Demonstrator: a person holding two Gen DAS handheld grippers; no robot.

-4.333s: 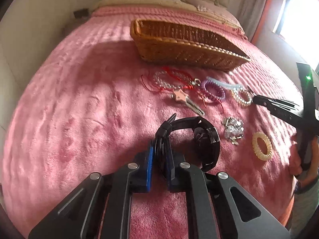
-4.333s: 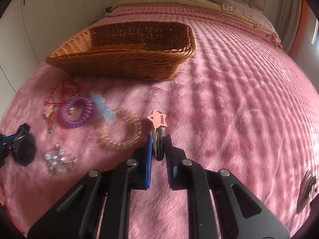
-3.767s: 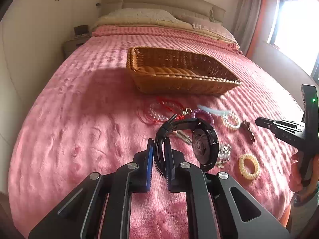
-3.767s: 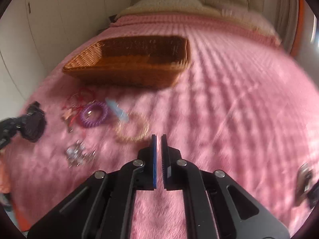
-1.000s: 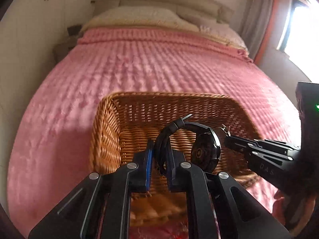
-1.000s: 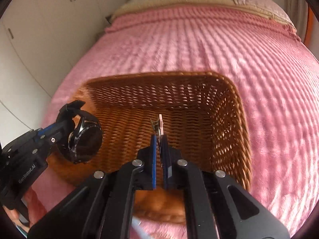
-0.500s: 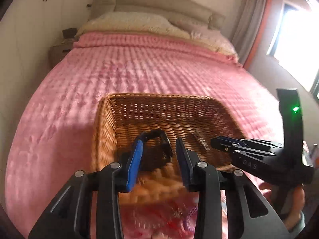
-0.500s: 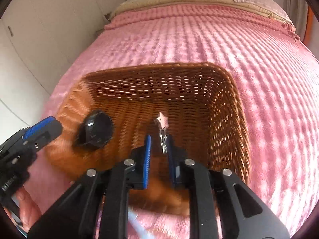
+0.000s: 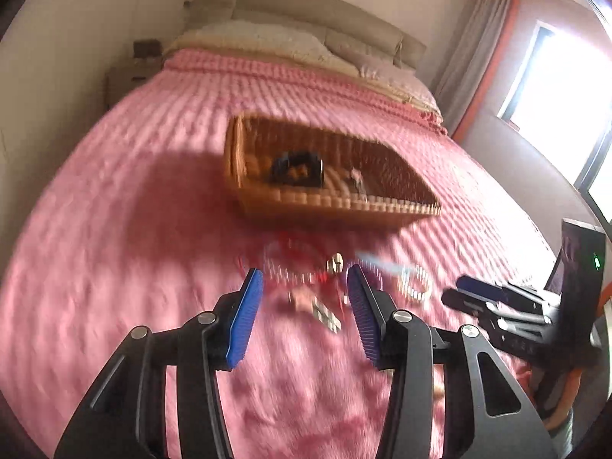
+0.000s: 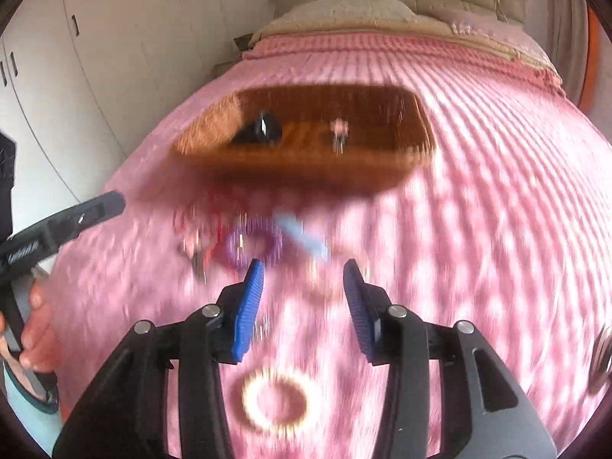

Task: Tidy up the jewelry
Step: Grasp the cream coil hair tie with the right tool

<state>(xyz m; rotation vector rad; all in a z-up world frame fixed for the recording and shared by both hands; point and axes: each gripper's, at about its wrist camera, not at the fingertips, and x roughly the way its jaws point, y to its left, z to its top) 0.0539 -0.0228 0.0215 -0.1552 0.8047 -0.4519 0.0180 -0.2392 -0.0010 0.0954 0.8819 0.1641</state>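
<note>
Both views blurry. Left hand-held gripper point(image 9: 304, 279) is hanging over the pink bed point(image 9: 126, 229) with its jaws apart, having just been opening, nothing between the pads. Right hand-held gripper point(image 10: 302, 273) is likewise spread, also just been opening, gripping nothing. The wicker basket point(image 9: 329, 201) is sitting further up the bed, beyond both grippers. Inside it the black watch point(image 9: 296, 168) is lying toward the left side and the star hair clip point(image 10: 338, 132) is lying to its right, apart from it. Loose jewelry is lying on the bed in front of the basket: red string bracelet point(image 9: 287, 248), purple coil tie point(image 10: 254, 246), light blue clip point(image 10: 302, 235), pearl bracelet point(image 9: 413, 283), yellow coil tie point(image 10: 273, 401) nearest the right gripper's base. A hand point(image 10: 36, 336) is gripping the left gripper's handle at the right view's left edge.
</note>
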